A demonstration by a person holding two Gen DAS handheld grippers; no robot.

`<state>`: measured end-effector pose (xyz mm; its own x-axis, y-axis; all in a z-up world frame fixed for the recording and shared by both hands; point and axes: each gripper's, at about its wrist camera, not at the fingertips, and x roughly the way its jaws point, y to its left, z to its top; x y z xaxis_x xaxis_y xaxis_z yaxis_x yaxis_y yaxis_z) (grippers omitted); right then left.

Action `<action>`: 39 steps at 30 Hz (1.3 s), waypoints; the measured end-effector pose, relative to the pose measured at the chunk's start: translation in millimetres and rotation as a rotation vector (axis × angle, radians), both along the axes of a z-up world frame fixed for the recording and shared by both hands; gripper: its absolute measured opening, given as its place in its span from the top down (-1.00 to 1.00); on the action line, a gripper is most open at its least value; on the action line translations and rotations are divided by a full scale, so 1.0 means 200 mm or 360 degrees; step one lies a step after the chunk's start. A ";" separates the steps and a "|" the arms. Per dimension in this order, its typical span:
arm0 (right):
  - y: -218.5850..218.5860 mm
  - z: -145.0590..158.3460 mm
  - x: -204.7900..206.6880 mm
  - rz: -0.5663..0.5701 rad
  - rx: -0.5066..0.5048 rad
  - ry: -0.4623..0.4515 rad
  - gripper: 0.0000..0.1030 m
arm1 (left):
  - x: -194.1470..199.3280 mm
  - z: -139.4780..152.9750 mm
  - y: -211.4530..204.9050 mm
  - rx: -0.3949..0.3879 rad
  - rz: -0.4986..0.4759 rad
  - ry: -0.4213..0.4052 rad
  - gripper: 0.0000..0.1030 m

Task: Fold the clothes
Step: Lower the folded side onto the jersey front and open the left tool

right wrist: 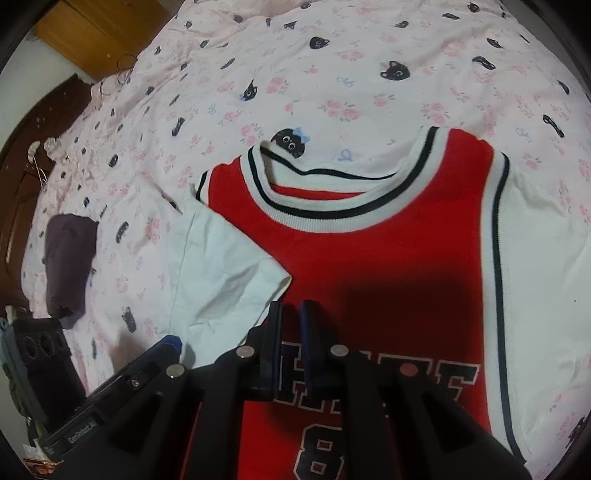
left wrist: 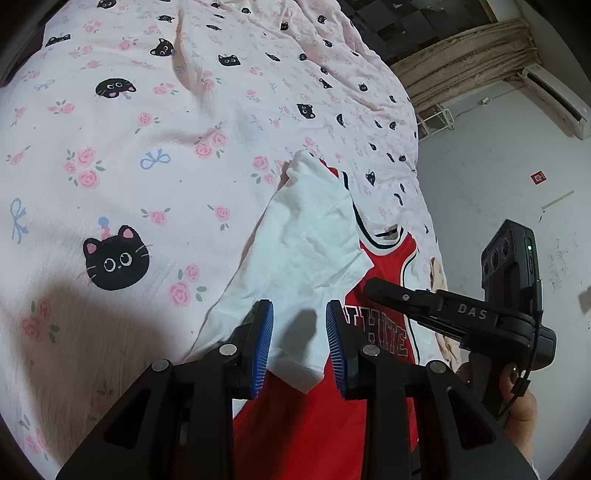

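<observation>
On a bed, the left gripper (left wrist: 299,343) is hovering with jaws spread and nothing pinched, the shirt's (right wrist: 388,273) white sleeve (left wrist: 306,243) lying between and beyond its pads, already folded over the red front. The right gripper (right wrist: 291,339), nearly pressed together, is poised over the chest lettering, gripping nothing visible. Smoothing the sleeve flat should keep the fold neat on the soft cat-print bedspread (left wrist: 147,147); a wooden cabinet (right wrist: 96,29) is standing beyond.

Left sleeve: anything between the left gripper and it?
Nothing visible. The left gripper has open jaws straddling the folded white sleeve on the red jersey; no other item lies in between.
</observation>
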<state>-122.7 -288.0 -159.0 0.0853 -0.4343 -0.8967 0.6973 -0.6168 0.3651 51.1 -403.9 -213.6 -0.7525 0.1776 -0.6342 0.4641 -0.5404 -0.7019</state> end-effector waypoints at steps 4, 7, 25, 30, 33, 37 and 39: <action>0.14 0.09 -0.02 -0.0075 -0.0142 0.0022 -0.04 | 0.00 0.02 0.01 -0.0009 0.0007 0.0032 0.50; 0.25 0.15 -0.03 -0.0128 -0.0219 0.0094 -0.10 | 0.01 0.05 0.02 -0.0027 0.0005 0.0043 0.50; 0.63 0.13 -0.02 -0.0119 -0.0222 0.0180 -0.10 | -0.04 0.04 0.16 -0.0102 -0.0124 -0.0013 0.49; 0.70 0.10 -0.06 -0.0158 -0.0200 0.0183 -0.10 | -0.02 0.10 0.18 -0.0181 -0.0108 0.0007 0.30; 0.74 0.11 -0.09 -0.0204 -0.0218 0.0162 -0.10 | -0.01 0.13 0.19 -0.0222 -0.0091 0.0023 0.16; 0.79 0.13 -0.13 -0.0256 -0.0255 0.0136 -0.12 | -0.03 0.21 0.27 -0.0390 -0.0129 0.0058 -0.02; 0.82 0.14 -0.15 -0.0278 -0.0274 0.0127 -0.13 | -0.05 0.24 0.32 -0.0475 -0.0158 0.0078 -0.03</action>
